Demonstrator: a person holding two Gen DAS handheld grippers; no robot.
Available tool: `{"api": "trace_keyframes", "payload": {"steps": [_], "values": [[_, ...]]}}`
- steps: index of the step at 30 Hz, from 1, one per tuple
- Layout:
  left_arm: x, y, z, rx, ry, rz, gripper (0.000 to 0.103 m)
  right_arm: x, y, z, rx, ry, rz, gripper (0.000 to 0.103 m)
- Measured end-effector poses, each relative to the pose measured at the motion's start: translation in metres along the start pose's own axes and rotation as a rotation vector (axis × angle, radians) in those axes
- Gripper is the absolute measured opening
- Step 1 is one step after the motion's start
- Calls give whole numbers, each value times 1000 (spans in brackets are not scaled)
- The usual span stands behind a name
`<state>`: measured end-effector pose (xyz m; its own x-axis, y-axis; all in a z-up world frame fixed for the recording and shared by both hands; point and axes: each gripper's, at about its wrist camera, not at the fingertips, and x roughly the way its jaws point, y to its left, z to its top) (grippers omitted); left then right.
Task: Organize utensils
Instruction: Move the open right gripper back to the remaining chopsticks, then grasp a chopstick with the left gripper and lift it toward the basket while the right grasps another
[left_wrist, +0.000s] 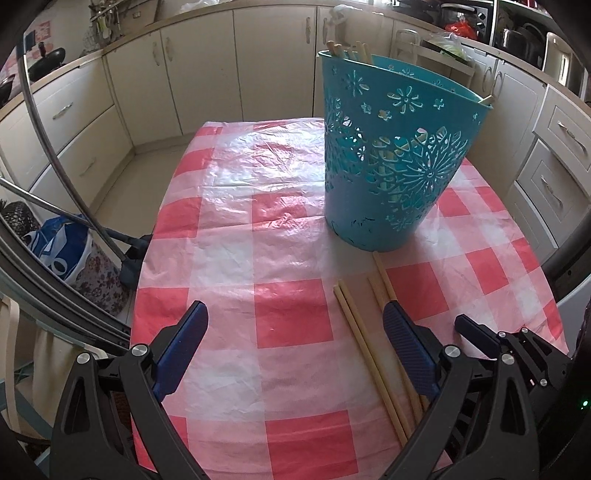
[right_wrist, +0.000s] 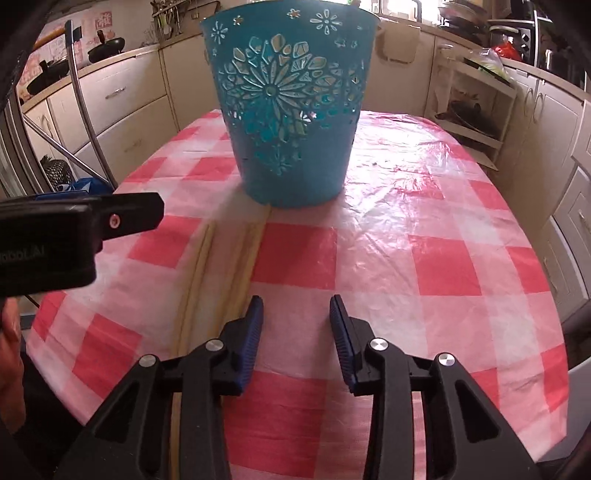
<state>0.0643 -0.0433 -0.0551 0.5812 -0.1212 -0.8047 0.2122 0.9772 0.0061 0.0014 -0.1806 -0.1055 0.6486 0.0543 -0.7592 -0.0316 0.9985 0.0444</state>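
Left wrist view is looking down over a bench (left_wrist: 229, 229) that is wearing a crinkled red-and-white checked plastic cloth. Left claw (left_wrist: 295, 325) is hanging above the cloth with its blue pads spread wide and nothing between them. Four loose wooden chopsticks (left_wrist: 369, 354) are lying side by side on the cloth, running from the claw's right-hand pad up toward the foot of a teal cut-out plastic basket (left_wrist: 391, 162); the longest one is reaching just to the basket's base. More chopsticks (left_wrist: 351, 50) are standing inside the basket, their tips poking over the far rim. Right claw (left_wrist: 476, 328) is showing at the lower right edge of that view, just beside the loose sticks. Right wrist view is showing the right claw (right_wrist: 296, 306) over a red square with its pads standing narrowly apart, gripping nothing; the loose chopsticks (right_wrist: 207, 273) are lying just left of its left pad. Left claw's black housing (right_wrist: 74, 236) is sitting at the left edge, a hand (right_wrist: 9, 343) showing below it.
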Motion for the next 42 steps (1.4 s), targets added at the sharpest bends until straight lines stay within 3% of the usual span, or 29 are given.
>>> {"api": "trace_keyframes", "payload": {"steps": [8, 14, 42], "values": [[0, -2, 1, 7, -2, -5, 92, -4, -20, -1, 38, 13, -61, 17], [-1, -1, 0, 7, -3, -4, 92, -7, -26, -2, 47, 21, -59, 9], [35, -5, -14, 44, 96, 60, 92, -16, -40, -8, 83, 19, 32, 9]]}}
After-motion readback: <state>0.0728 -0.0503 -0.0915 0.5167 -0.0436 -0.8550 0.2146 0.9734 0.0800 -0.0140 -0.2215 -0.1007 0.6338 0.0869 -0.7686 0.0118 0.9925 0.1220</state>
